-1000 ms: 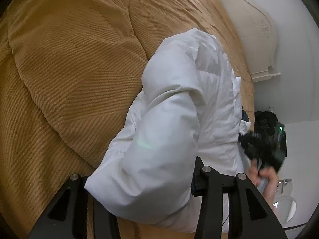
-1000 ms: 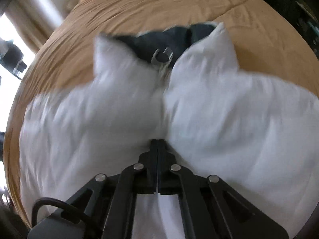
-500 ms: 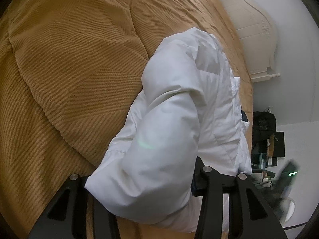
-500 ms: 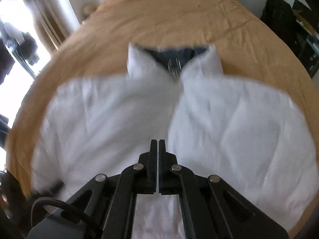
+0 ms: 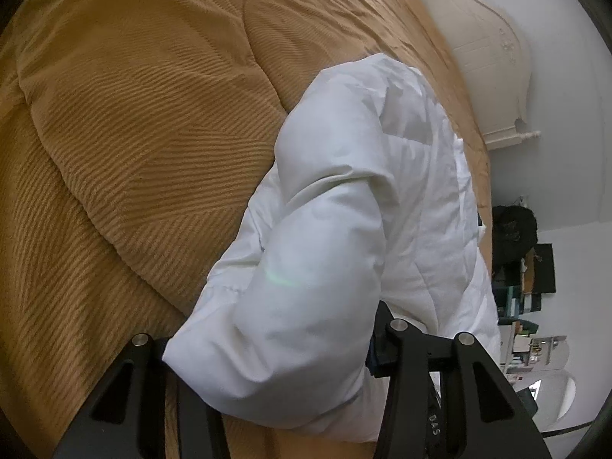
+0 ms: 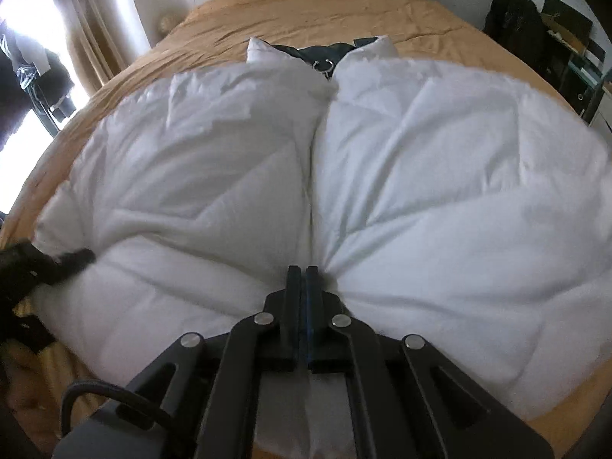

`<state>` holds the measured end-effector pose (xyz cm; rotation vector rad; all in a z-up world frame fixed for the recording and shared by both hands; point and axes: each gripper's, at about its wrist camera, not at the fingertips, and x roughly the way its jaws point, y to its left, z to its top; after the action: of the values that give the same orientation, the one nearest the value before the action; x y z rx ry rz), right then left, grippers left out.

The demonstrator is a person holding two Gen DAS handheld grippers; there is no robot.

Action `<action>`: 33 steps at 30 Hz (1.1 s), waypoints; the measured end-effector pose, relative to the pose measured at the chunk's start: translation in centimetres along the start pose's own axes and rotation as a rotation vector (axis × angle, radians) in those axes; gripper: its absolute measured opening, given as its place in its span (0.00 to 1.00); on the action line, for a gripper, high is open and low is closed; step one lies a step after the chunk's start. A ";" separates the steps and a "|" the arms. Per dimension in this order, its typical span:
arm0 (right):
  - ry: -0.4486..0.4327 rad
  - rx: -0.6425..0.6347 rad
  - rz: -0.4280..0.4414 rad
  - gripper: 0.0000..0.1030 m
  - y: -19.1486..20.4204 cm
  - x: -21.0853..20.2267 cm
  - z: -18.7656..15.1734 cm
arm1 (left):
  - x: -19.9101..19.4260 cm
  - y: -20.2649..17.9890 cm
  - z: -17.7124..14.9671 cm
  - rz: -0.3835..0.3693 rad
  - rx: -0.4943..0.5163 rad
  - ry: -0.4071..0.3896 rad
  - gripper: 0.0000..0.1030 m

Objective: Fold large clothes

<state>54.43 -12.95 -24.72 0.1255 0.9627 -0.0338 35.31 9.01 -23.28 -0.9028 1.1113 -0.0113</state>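
A white puffer jacket (image 6: 420, 176) lies front up on the tan bed, its dark lining and zipper ring showing at the collar (image 6: 325, 62). My right gripper (image 6: 303, 273) is shut at the jacket's lower front seam, pinching the hem fabric. In the left wrist view the jacket's sleeve (image 5: 306, 267) bulges between the wide-apart fingers of my left gripper (image 5: 267, 340), which grips its cuff end. That gripper also shows at the left edge of the right wrist view (image 6: 49, 260).
The tan ribbed bedspread (image 5: 134, 153) covers the whole bed. A cream headboard (image 5: 493, 53) stands at the far end. A dark bag (image 6: 512, 15) and shelves with clutter stand past the bed's right side. A bright window with curtains (image 6: 84, 30) is at left.
My right gripper has pulled back from the collar down to the jacket's hem, so the whole front now shows. The left gripper and sleeve have stayed put.
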 end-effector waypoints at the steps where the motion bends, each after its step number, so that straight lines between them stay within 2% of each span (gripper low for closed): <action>1: -0.015 0.002 0.002 0.00 -0.2 0.4 -0.3 | 0.0 0.0 0.1 0.004 -0.001 0.000 0.46; 3: -0.021 0.020 0.007 0.00 -0.4 0.0 -0.3 | -0.1 0.1 0.2 0.001 -0.003 0.002 0.46; 7: -0.085 -0.006 0.024 0.02 -0.1 -4.0 -1.1 | 0.0 0.2 0.2 -0.003 -0.002 0.004 0.47; 11: -0.079 0.074 0.078 0.03 -1.4 -3.2 -3.8 | 0.0 -0.4 -0.2 0.013 0.022 0.009 0.48; 14: -0.061 0.050 0.082 0.01 -1.6 -0.6 -4.4 | -0.5 -1.2 -0.5 0.030 0.052 -0.008 0.43; 17: -0.046 0.036 0.071 0.01 -1.4 -0.5 -4.0 | -1.5 -2.2 -0.8 0.039 0.076 -0.034 0.32; 21: -0.033 0.032 0.098 0.01 -1.8 -0.5 -3.6 | -3.5 -5.0 -2.2 0.047 0.169 -0.085 0.20; 25: -0.021 0.118 0.146 0.01 -3.0 -0.2 -3.7 | -5.5 -9.0 -3.7 0.100 0.287 -0.135 0.17; 27: 0.013 0.153 0.170 0.02 -3.5 -0.6 -3.1 | -6.6 -10.5 -4.0 0.107 0.334 -0.159 0.17; 28: 0.011 0.176 0.206 0.03 -4.1 -1.7 -2.5 | -7.1 -11.4 -4.1 0.100 0.356 -0.163 0.17; 29: -0.050 0.217 0.260 0.03 -4.9 -3.4 -1.9 | -7.3 -12.1 -4.1 0.101 0.369 -0.163 0.17; 31: -0.133 0.261 0.304 0.03 -5.2 -5.3 -0.8 | -7.8 -13.8 -4.5 0.106 0.411 -0.168 0.17; 33: -0.063 0.277 0.304 0.01 -4.9 -3.2 -0.4 | -7.1 -15.6 -5.5 0.108 0.471 -0.118 0.17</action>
<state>51.80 -17.87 -22.77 0.5218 0.8639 0.1084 34.13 -1.61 -8.80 -0.4163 0.9880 -0.1247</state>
